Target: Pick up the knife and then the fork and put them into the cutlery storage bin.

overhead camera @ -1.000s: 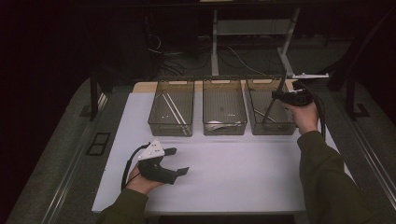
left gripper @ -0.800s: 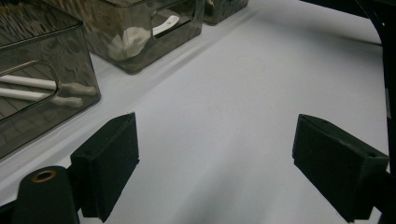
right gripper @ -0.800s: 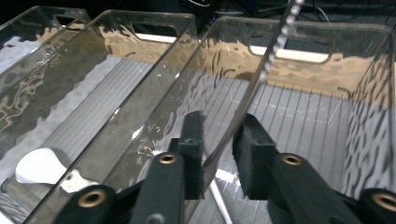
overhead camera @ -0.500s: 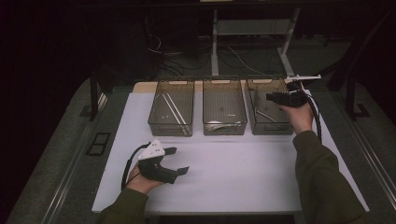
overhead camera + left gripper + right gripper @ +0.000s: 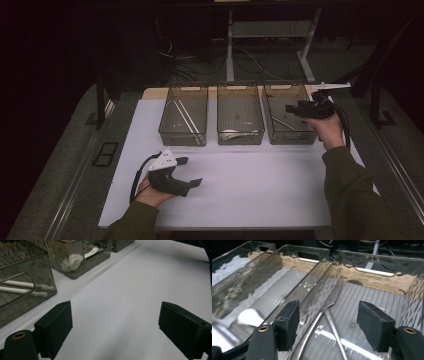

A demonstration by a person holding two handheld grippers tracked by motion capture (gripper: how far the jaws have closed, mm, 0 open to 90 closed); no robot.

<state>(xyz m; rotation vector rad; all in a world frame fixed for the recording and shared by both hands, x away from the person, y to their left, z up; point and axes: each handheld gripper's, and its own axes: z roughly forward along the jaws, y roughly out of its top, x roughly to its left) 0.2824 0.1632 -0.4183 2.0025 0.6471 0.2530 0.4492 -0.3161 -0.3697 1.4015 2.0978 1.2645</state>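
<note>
Nearest, the left gripper rests unclenched and empty on the white table; farther, the right gripper, its jaws just opened, hangs released over a steel knife in the right-hand clear plastic bin; thin, rigid, slippery, probably light; best pinched mid-handle.
</note>
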